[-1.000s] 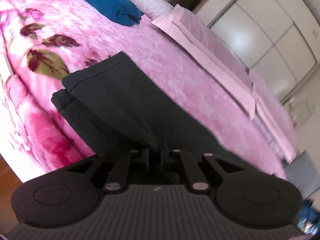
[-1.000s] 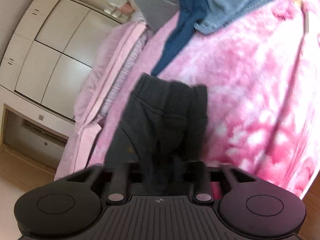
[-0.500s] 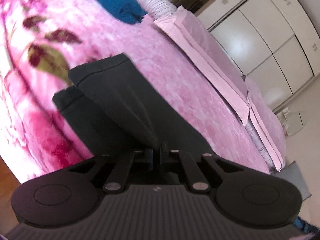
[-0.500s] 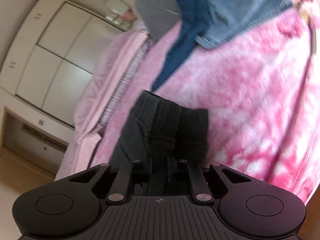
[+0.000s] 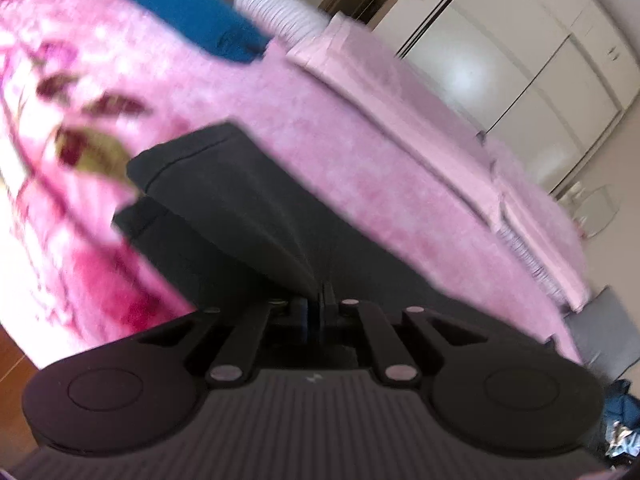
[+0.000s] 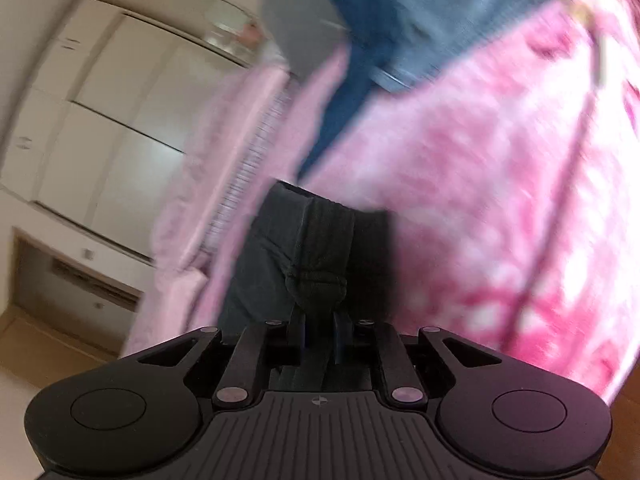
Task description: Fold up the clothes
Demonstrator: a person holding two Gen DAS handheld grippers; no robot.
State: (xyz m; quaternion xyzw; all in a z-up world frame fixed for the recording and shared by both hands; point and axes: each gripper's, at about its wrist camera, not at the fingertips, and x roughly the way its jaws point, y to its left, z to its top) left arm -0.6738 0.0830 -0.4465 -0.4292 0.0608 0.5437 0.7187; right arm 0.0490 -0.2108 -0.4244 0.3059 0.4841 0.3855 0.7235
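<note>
Change since earlier: in the left wrist view the black garment (image 5: 240, 200) sits further right and lower in the frame than a second ago, and the blue folded cloth (image 5: 192, 20) has slid toward the top edge; in the right wrist view the ribbed waistband (image 6: 324, 248) has drawn closer to the fingers and now bunches right at them.
Left gripper (image 5: 318, 308): tilted relative to the bed, fingers pressed together on a thin fold of the black garment, which fans out from the pinch toward its hemmed far end.
Right gripper (image 6: 318, 332): points along the bed toward the wardrobe side; its fingers stand slightly apart with the thick gathered waistband clamped between them.
Black garment position: stretched between the two grippers over the pink floral blanket (image 5: 360, 152); the left view shows two layers, the upper one lifted off a lower one that lies on the blanket.
Blanket (image 6: 480, 200): covers the bed, deep pink blotches and leaf patterns toward the near edge.
On the bed, left view: the blue folded cloth near the far end, a white ribbed pillow (image 5: 280, 12) just beside it, and a pale pink folded sheet (image 5: 392, 92) along the far edge.
On the bed, right view: denim clothes (image 6: 432, 28) and a dark blue garment (image 6: 344, 104) heaped at the far end, well apart from the black garment.
Background: white wardrobe doors (image 6: 120, 128), wooden floor (image 6: 40, 344).
Image quality: both views are motion-blurred.
</note>
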